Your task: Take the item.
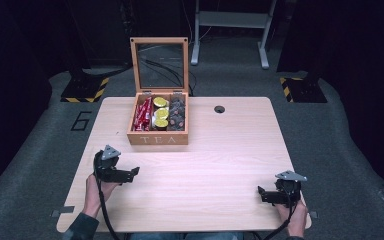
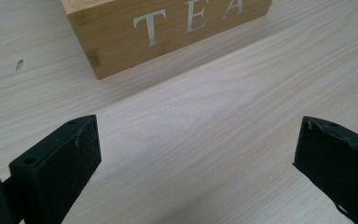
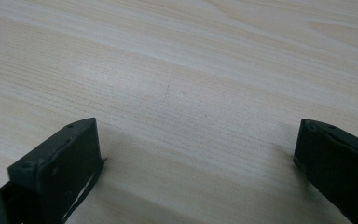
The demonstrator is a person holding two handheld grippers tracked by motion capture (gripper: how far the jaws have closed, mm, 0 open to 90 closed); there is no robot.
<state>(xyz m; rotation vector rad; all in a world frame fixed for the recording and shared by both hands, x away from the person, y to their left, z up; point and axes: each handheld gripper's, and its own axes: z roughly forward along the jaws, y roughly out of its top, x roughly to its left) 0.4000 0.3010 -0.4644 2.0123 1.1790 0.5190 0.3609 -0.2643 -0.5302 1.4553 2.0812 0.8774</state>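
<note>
Tools, left (image 1: 136,171) and right (image 1: 261,192), both gaping and empty, are resting on the counter (image 1: 215,155) near the open tea box (image 1: 158,138), likely awaiting a reach toward it.

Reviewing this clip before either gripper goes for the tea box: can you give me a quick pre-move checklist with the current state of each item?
1. Lid of the tea box open and standing upright: ok.
2. Left gripper jaws spread wide with nothing between them: ok.
3. Right gripper jaws spread wide with nothing between them: ok.
4. Bare table between the left gripper and the box front, as seen in the left gripper view: ok.
5. Contents visible in the box: red packets, yellow-topped items, dark items: ok.
6. Whether the contents sit loose enough to lift out: cannot tell.
</note>
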